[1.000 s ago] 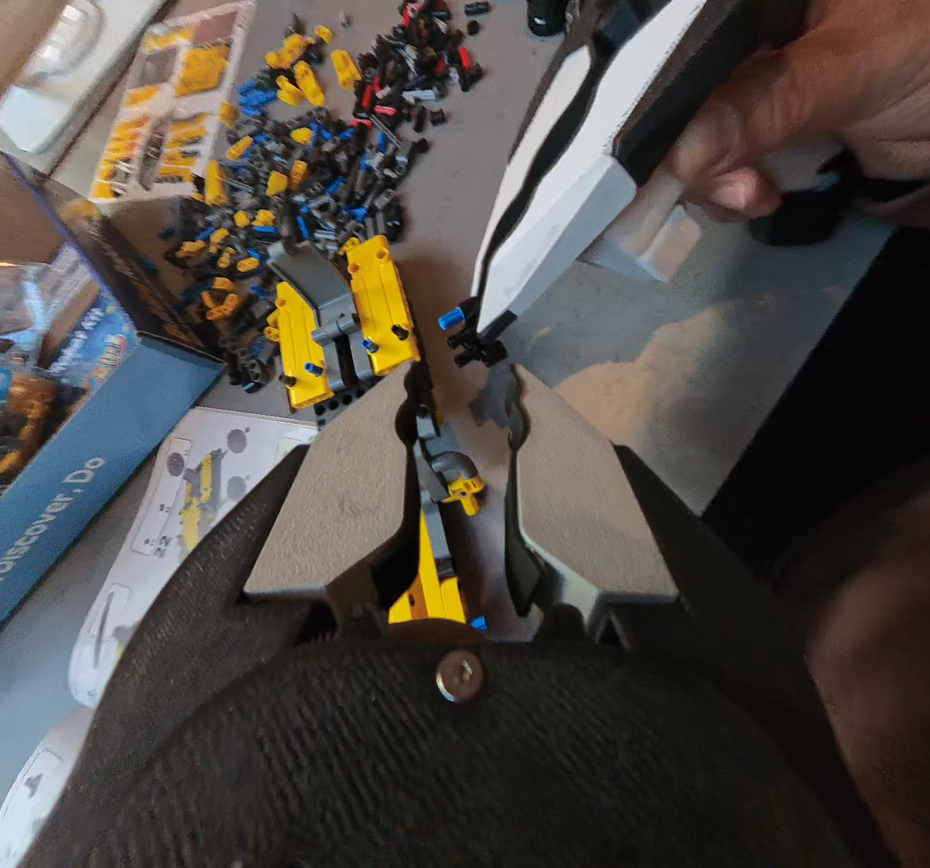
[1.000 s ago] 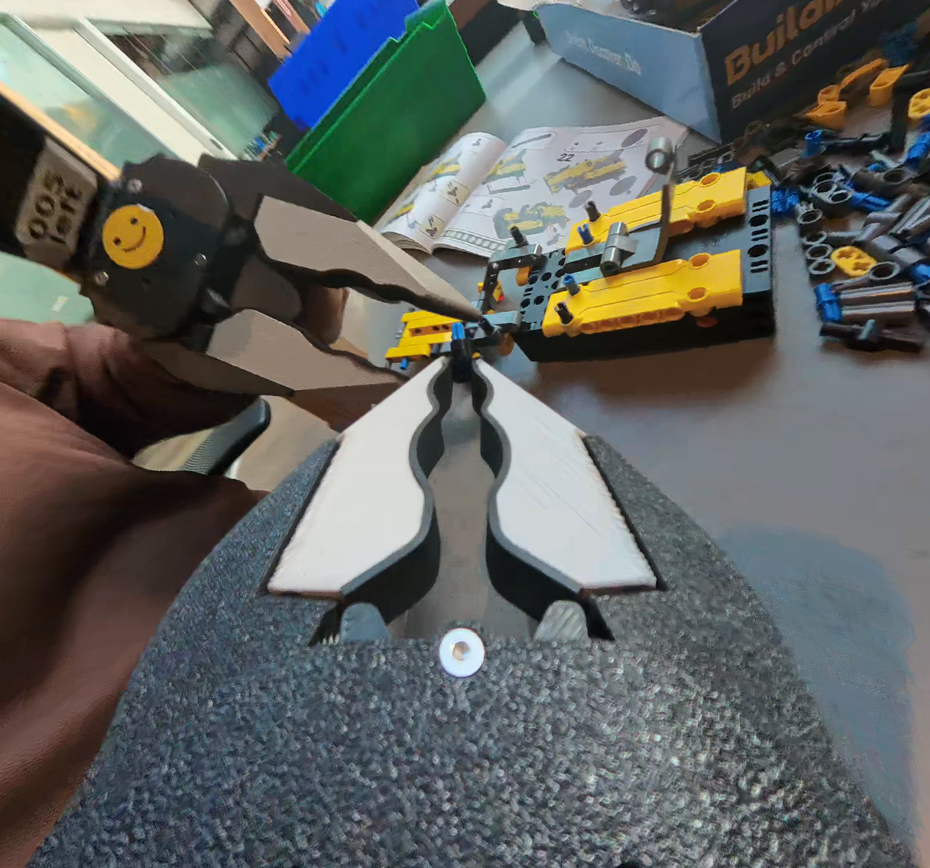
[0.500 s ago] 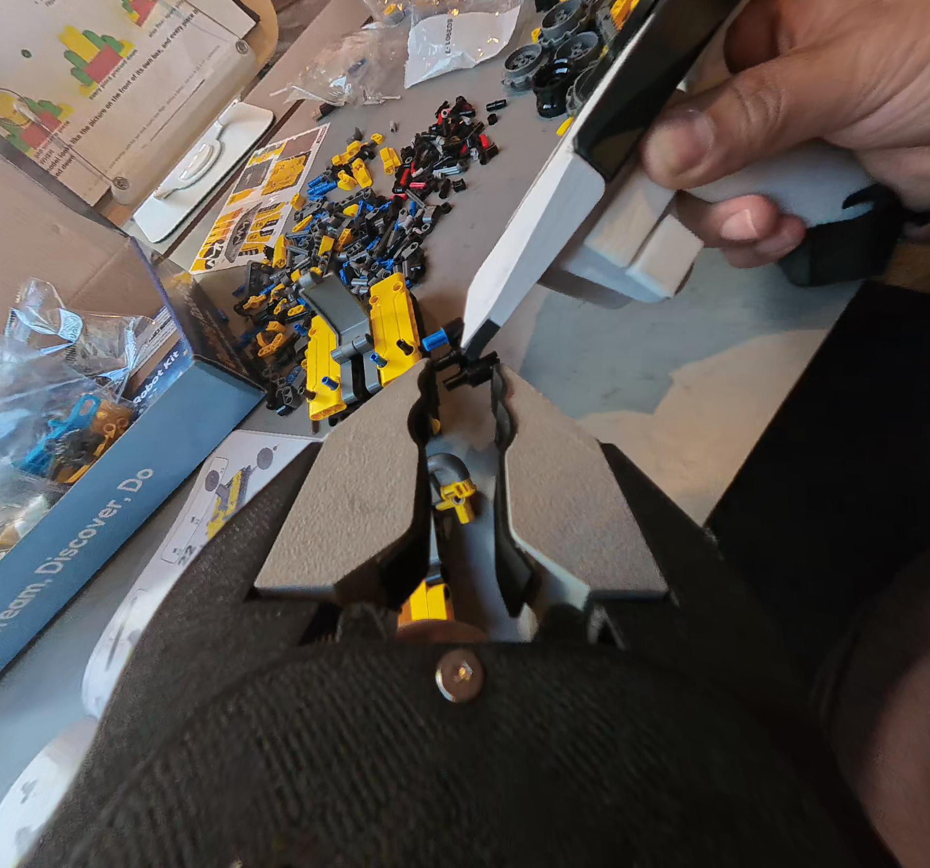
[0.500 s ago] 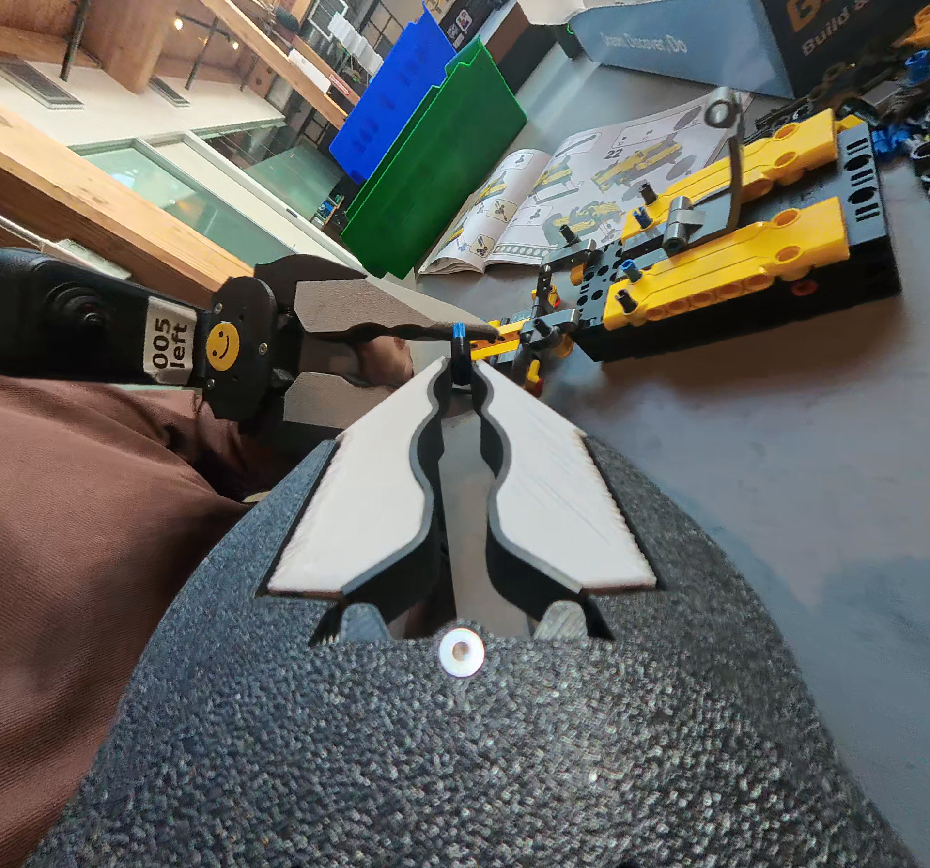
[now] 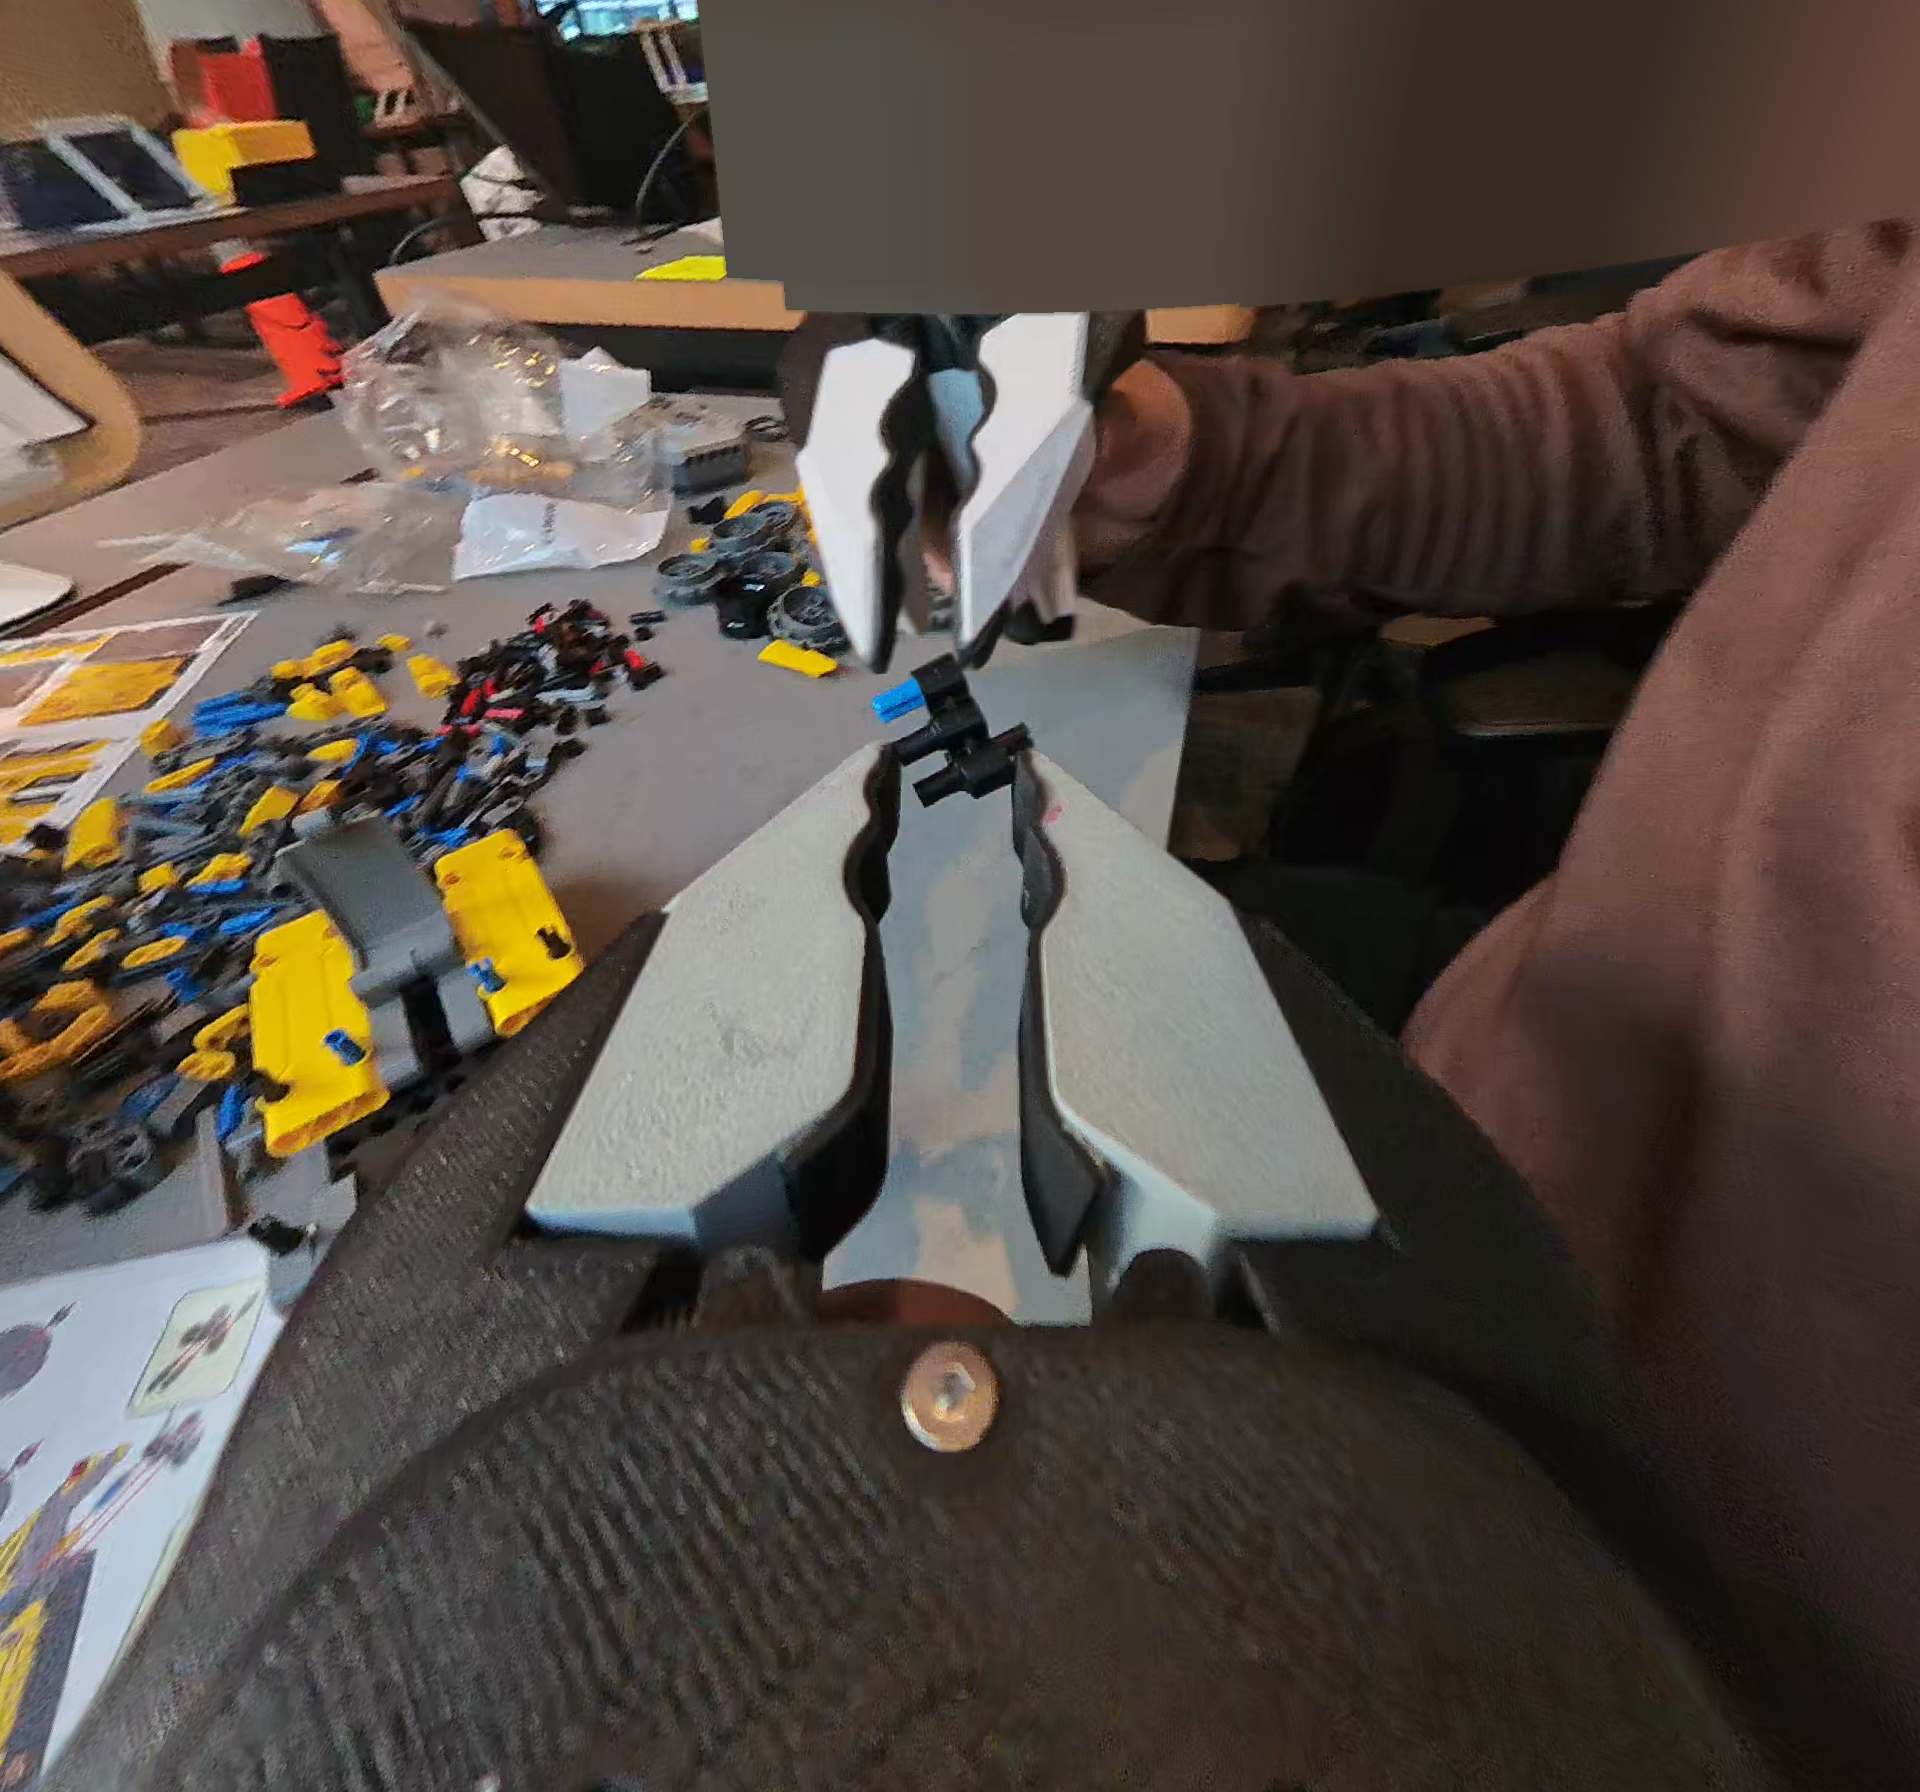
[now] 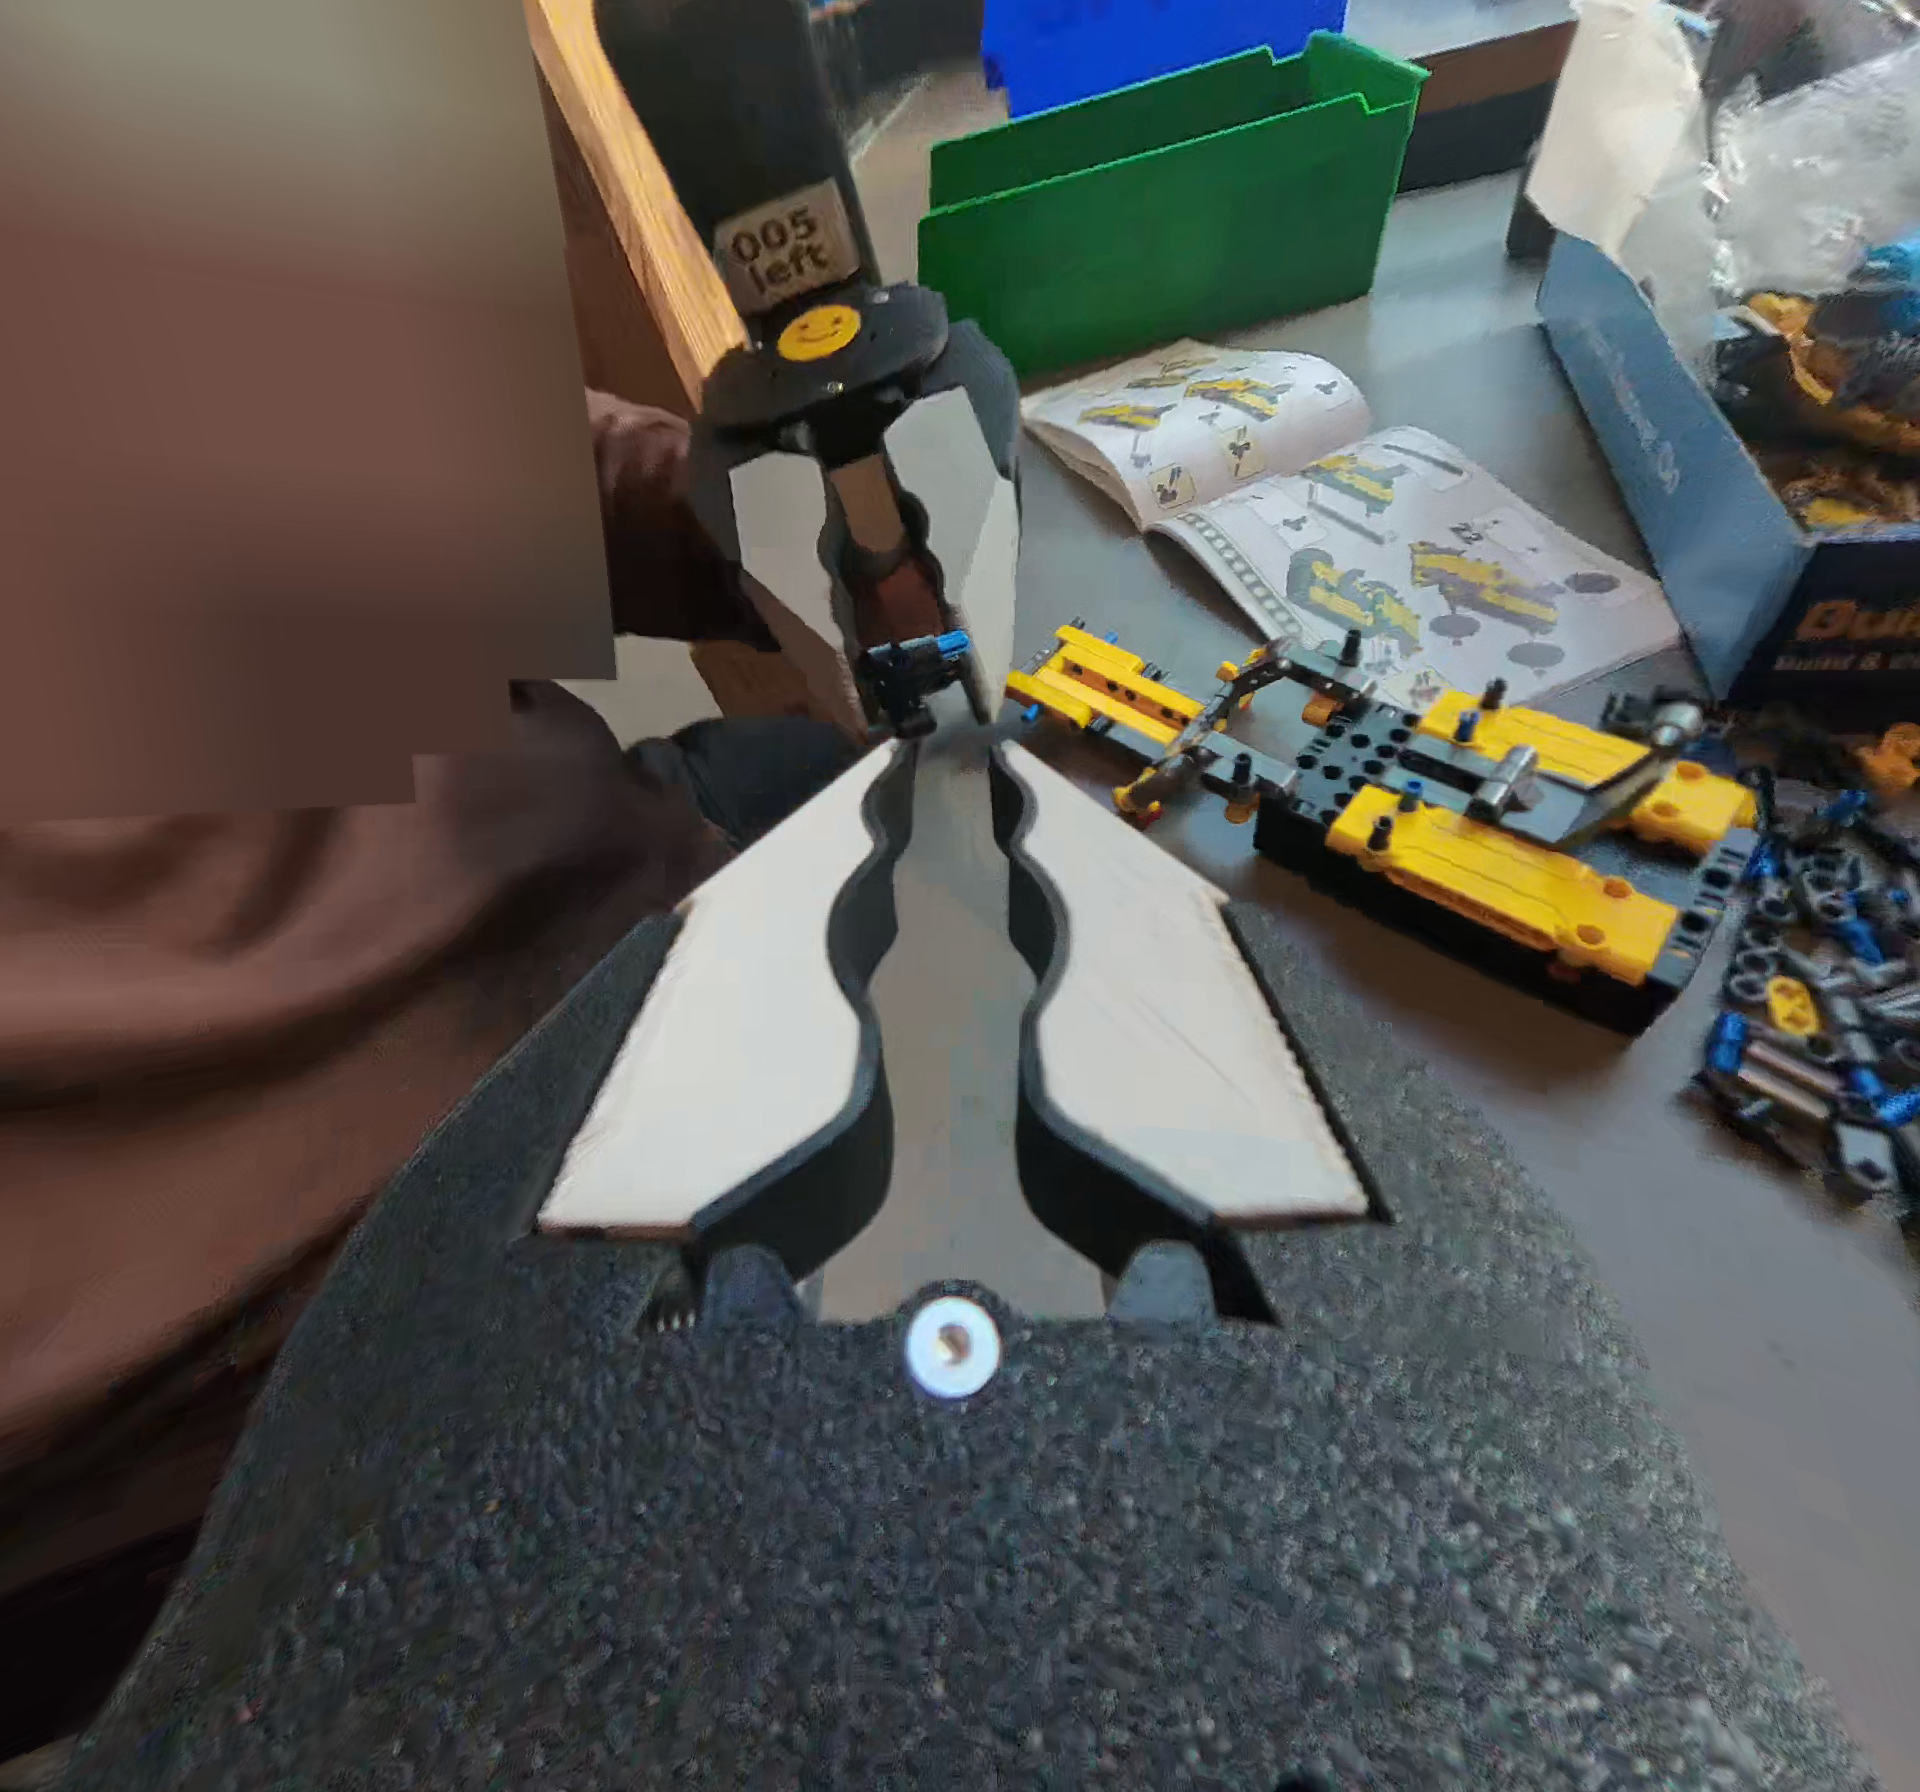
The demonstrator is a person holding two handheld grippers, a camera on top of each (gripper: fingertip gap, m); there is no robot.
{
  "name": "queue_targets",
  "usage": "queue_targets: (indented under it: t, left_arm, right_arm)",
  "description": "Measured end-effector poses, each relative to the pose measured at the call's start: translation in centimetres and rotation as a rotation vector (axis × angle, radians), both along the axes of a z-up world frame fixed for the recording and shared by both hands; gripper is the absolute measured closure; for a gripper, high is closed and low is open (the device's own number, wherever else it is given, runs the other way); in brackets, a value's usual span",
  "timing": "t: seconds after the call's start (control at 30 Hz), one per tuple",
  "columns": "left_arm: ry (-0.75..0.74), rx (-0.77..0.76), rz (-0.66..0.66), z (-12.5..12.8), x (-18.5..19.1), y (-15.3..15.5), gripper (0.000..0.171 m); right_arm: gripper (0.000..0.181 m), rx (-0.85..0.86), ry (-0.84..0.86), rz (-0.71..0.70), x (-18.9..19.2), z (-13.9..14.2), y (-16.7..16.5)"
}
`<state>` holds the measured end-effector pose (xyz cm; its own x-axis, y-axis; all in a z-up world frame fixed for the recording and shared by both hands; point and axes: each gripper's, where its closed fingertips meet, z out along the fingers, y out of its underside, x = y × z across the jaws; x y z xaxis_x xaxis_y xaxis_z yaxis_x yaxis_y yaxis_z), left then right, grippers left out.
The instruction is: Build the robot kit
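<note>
Raised off the grey table (image 5: 665, 786), both grippers now face each other: left gripper (image 5: 951, 771) clamped on small black-and-blue connector piece (image 5: 940, 729), right gripper (image 6: 945, 755) parted just beyond it.

workshop | storage bins (image 6: 1164, 184), worktables (image 5: 208, 230), loose building-kit parts (image 5: 312, 766)

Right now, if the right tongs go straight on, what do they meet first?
Most likely the black connector with a blue pin, pinched in the left tongs just ahead; depth is unclear.
</note>
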<state>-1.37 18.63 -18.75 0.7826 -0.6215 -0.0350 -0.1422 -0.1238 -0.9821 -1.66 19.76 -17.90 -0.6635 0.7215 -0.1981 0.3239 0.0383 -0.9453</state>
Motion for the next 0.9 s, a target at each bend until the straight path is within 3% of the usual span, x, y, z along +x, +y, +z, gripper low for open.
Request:
queue_targets:
  t: [0.2,0.37,0.57,0.9]
  left_arm:
    - [-0.036,0.095,-0.049,1.2,0.6,-0.4,0.152]
    - [0.014,0.169,-0.042,1.3,1.0,-0.7,0.152]
    - [-0.037,0.197,-0.062,2.0,1.1,-0.8,0.152]
    - [-0.029,0.23,-0.083,2.0,1.8,-0.7,0.152]
  right_arm:
    - [0.168,0.074,0.027,0.122,0.1,0.7,-1.8]
    - [0.173,-0.079,-0.001,0.194,0.8,0.8,-2.4]
    - [0.164,-0.121,0.02,0.191,1.2,0.6,-2.4]
    - [0.168,-0.241,0.031,0.251,1.6,0.6,-3.5]
